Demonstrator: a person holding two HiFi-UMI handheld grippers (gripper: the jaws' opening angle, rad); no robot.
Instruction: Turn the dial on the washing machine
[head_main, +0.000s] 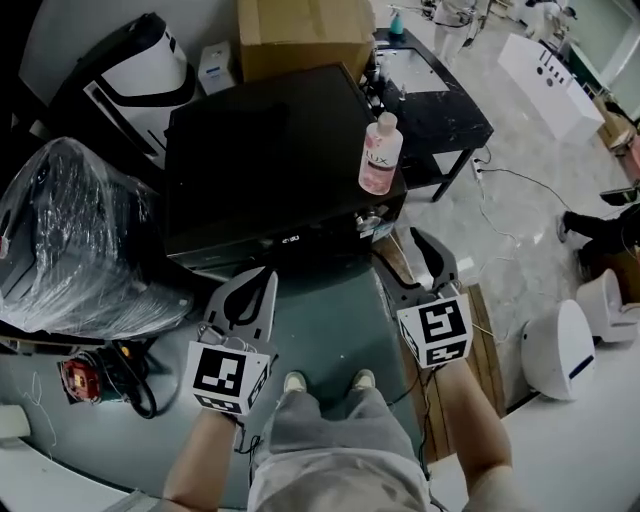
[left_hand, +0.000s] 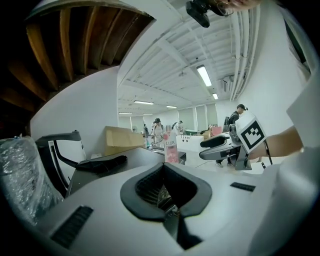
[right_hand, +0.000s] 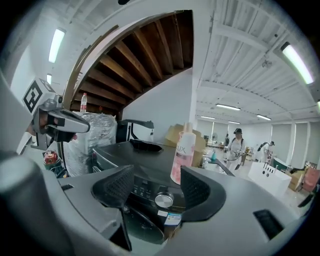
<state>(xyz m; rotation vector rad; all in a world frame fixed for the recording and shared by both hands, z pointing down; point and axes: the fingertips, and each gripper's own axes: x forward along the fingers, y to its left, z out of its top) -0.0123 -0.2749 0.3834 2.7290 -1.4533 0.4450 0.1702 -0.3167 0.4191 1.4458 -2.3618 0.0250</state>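
The black washing machine (head_main: 270, 150) stands in front of me, with its control panel along the front edge. Its round silver dial (right_hand: 162, 200) sits on that panel and shows in the gap between the pads of my right gripper (right_hand: 159, 181), which is open and a short way off it. In the head view the right gripper (head_main: 418, 262) hovers just past the machine's front right corner, near the dial (head_main: 371, 219). My left gripper (head_main: 262, 280) hangs below the front panel, shut on nothing. A pink LUX bottle (head_main: 381, 153) stands on the lid's right edge.
A cardboard box (head_main: 300, 35) rests behind the machine. A plastic-wrapped bundle (head_main: 70, 240) sits to the left, and an orange tool (head_main: 80, 378) lies on the floor below it. To the right are a black table (head_main: 440, 100), a wooden board (head_main: 490, 340) and a white device (head_main: 560, 350).
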